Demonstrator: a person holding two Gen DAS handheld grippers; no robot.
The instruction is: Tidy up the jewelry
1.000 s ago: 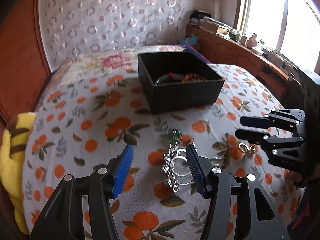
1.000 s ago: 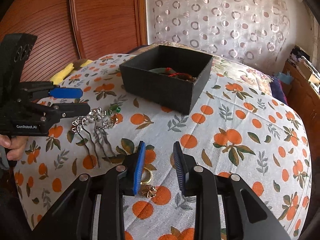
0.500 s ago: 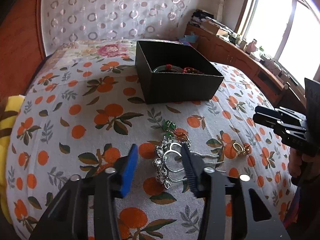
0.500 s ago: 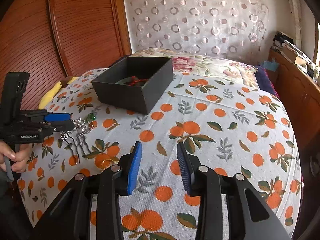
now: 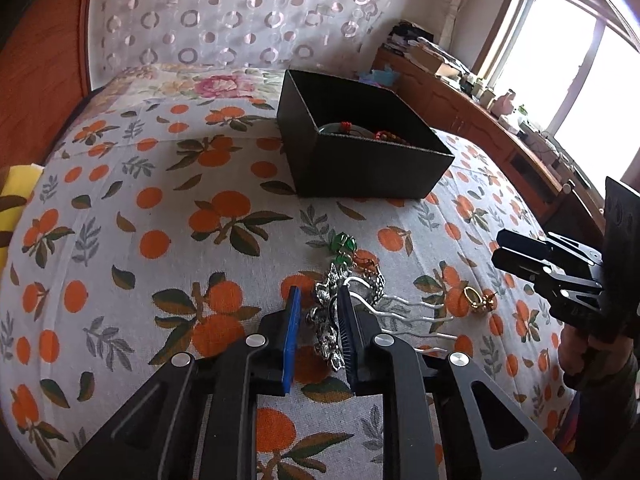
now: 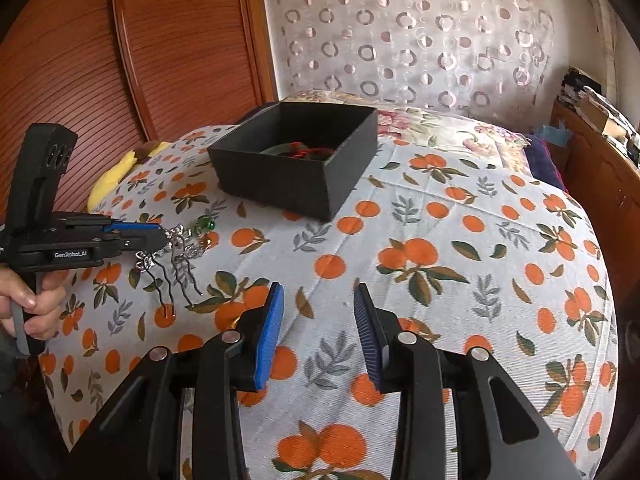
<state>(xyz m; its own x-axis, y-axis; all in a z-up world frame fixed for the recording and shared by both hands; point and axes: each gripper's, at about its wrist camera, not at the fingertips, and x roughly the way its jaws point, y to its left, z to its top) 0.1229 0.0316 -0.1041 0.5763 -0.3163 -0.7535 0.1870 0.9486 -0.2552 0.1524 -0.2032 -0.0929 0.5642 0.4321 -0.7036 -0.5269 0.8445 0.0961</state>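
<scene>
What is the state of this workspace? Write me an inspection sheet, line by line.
Surface: bedspread printed with oranges and leaves.
Job's things: black box open, with a bangle and beads inside; silver hairpins, green bead charm and gold earring lying loose on the spread.
Clutter: yellow plush at the bed's edge.
Grippers: left gripper closing, silver hairpin ornament between its jaws; right gripper open, empty.
Cables: nothing seen.
Surroundings: wooden headboard, patterned curtain, cluttered wooden cabinet under a window.

box [image 5: 360,164]: black | bedspread [image 5: 160,240]: white, orange-fruit print | hairpins [image 5: 332,320]: silver | curtain [image 6: 400,40]: ring-patterned
</scene>
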